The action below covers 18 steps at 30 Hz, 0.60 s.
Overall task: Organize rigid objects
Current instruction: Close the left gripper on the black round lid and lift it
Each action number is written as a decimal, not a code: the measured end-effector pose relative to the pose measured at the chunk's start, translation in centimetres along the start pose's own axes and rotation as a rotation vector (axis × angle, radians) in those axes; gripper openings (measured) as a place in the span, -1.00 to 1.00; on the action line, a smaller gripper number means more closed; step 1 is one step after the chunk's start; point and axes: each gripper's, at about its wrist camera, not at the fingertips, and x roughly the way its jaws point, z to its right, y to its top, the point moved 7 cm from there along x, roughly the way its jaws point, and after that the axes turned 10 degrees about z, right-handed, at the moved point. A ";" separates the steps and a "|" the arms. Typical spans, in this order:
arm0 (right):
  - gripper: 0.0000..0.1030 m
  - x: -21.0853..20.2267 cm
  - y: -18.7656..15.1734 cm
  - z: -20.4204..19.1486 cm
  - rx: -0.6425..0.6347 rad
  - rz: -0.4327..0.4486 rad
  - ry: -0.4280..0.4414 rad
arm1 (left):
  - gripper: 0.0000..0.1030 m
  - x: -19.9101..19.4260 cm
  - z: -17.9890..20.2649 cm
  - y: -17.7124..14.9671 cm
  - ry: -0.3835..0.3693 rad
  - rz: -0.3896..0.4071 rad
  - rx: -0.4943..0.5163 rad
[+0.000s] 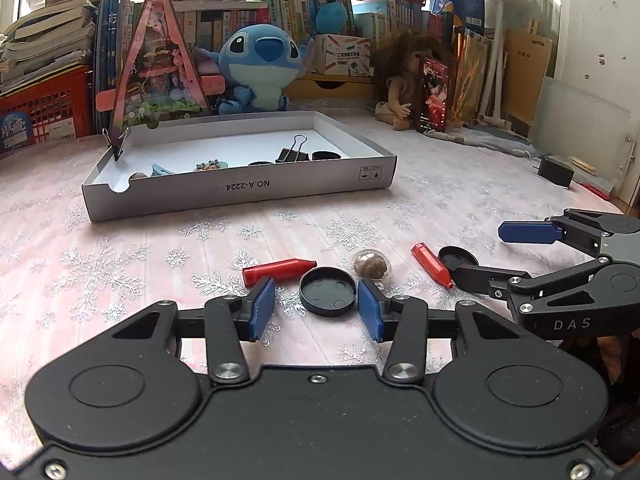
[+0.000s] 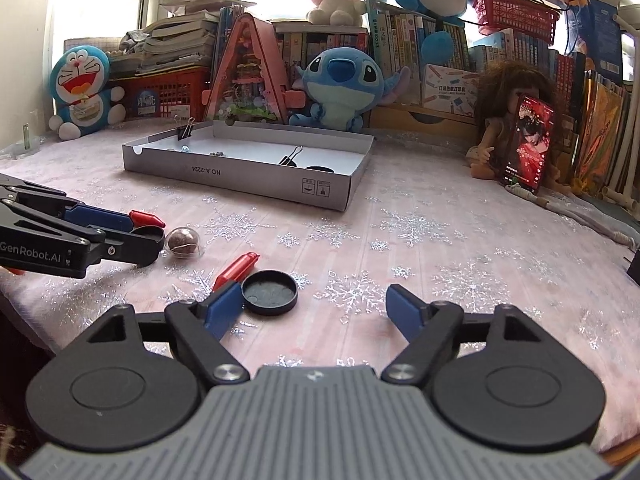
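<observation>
Your left gripper (image 1: 316, 308) brackets the black cap (image 1: 328, 290) unclamped, right gripper (image 2: 314, 312) released; closing off-centre may squirt it toward 12 o'clock.

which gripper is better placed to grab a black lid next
left: a black lid already sits between the left gripper fingers, while the other lid lies ahead of the right gripper, beside one finger

You're shooting into bright daylight from the window (image 2: 120, 4) behind the shelves — it blows out white, shadows stay soft, and fisheye bending curves the dark-cornered edges.
</observation>
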 end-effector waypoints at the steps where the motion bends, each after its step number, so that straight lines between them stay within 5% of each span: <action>1: 0.64 0.0 0.0 -0.1 -0.001 -0.001 0.005 | -0.15 0.0 0.0 0.0 0.001 0.001 0.002; 10: 0.63 0.9 -0.1 -0.6 0.002 -0.015 0.024 | -0.15 0.4 0.1 0.0 0.012 0.007 0.026; 18: 0.83 1.7 -0.2 0.1 0.044 -0.044 0.015 | -0.16 0.5 0.4 -0.2 0.027 0.018 0.045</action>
